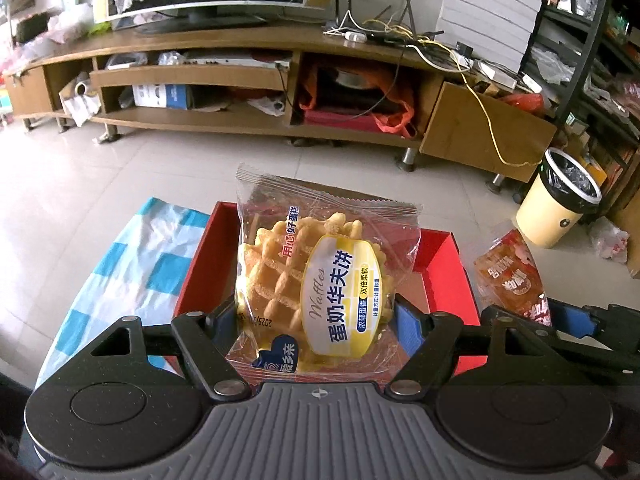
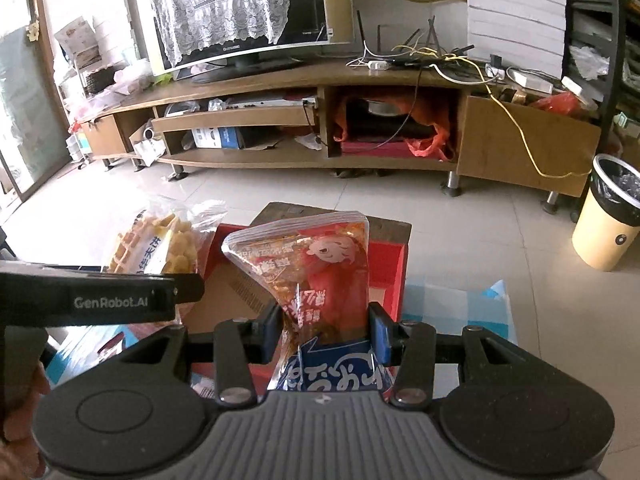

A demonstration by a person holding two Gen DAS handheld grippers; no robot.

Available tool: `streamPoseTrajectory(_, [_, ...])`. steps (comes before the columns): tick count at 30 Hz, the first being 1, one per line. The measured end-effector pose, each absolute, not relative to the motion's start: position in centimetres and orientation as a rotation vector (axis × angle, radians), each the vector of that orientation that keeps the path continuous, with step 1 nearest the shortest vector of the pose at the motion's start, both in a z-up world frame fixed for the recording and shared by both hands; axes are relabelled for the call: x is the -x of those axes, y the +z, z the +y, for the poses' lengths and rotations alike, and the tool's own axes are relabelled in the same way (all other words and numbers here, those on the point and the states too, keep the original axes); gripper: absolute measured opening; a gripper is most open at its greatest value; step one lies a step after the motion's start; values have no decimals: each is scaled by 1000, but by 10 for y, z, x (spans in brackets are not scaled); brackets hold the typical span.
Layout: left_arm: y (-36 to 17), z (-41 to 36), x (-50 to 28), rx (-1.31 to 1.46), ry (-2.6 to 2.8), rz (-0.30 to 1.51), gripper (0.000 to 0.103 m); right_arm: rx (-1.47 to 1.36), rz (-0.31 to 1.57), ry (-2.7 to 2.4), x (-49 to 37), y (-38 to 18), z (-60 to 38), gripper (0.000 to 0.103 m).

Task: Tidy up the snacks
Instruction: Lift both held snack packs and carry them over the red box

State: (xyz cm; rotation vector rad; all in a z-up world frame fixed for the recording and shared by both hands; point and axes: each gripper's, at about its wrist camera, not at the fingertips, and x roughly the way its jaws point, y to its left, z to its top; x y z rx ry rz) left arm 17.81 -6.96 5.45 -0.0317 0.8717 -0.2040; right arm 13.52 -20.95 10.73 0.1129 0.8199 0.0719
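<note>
Both grippers loaded, both hovering above the open red cardboard box (image 1: 444, 256) with plain brown floor.

Left gripper (image 1: 316, 316): clamped at medium width on the clear plastic packet holding a yellow waffle cake with a yellow-white label (image 1: 320, 280). Pads bite its lower half, one per side edge; the top seal sticks out ahead of the gripper. Box sits directly below and ahead.

Right gripper (image 2: 324, 330): pinched narrow on the red-orange soft snack pouch with blue lower print (image 2: 316, 272). Film is bunched between the pads, the upper part standing free ahead of the gripper. Box is below and ahead; the waffle packet shows off to its left.

Handling, my read:
- Both light, and the film is slick and crinkly.
- Waffle is soft and crushable; keep the squeeze mild, hold across the cake body, not just the film.
- Pouch is floppy and looks filled with something loose or wet; a mid-body pinch is fine, avoid the seal edges.

Blue-white checked cloth (image 1: 132, 264) covers the desk either side of the box.
</note>
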Motion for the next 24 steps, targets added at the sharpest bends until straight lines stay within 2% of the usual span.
streamPoseTrajectory(24, [20, -75, -215, -4, -150, 946, 81, -98, 935, 55, -188, 54, -209, 43])
